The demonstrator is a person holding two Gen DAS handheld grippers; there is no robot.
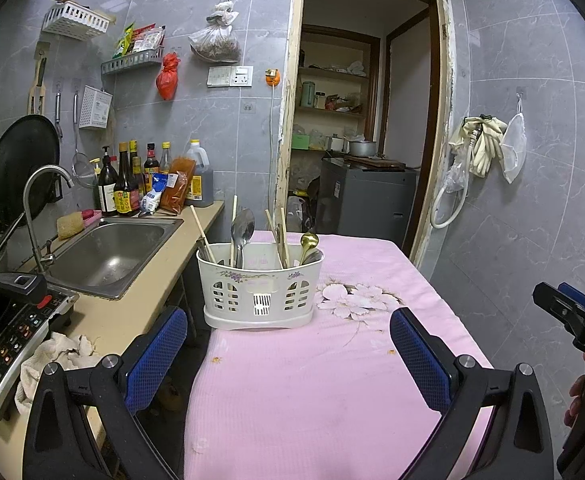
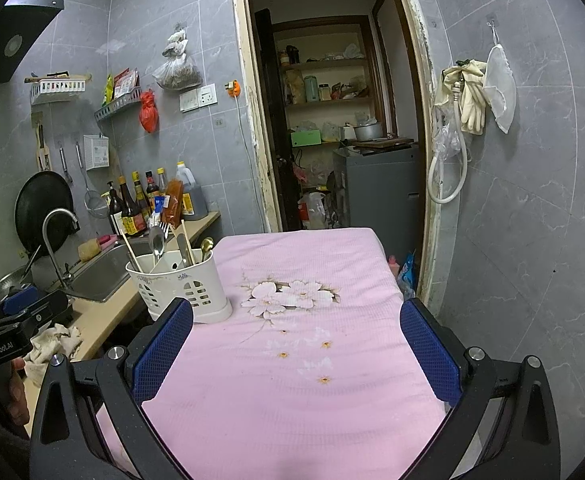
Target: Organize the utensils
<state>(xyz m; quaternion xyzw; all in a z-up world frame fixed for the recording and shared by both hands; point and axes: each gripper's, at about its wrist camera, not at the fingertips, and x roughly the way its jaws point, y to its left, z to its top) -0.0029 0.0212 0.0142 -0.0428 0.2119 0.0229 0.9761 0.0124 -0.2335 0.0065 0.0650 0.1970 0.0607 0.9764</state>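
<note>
A white plastic utensil caddy (image 1: pixel 258 292) stands upright on the pink tablecloth (image 1: pixel 312 380), near its far left corner; it also shows in the right wrist view (image 2: pixel 184 284). It holds wooden chopsticks (image 1: pixel 202 230), a large steel spoon (image 1: pixel 242 228) and a gold spoon (image 1: pixel 308 242), all standing upright. My left gripper (image 1: pixel 288 356) is open and empty, just short of the caddy. My right gripper (image 2: pixel 296 356) is open and empty over the middle of the cloth, to the right of the caddy.
A counter on the left carries a steel sink (image 1: pixel 108 252) with a tap (image 1: pixel 40 208), sauce bottles (image 1: pixel 128 184), an induction cooker (image 1: pixel 8 340) and a crumpled rag (image 1: pixel 52 364). An open doorway (image 1: pixel 356 140) lies behind the table. Gloves and a hose (image 1: pixel 476 148) hang on the right wall.
</note>
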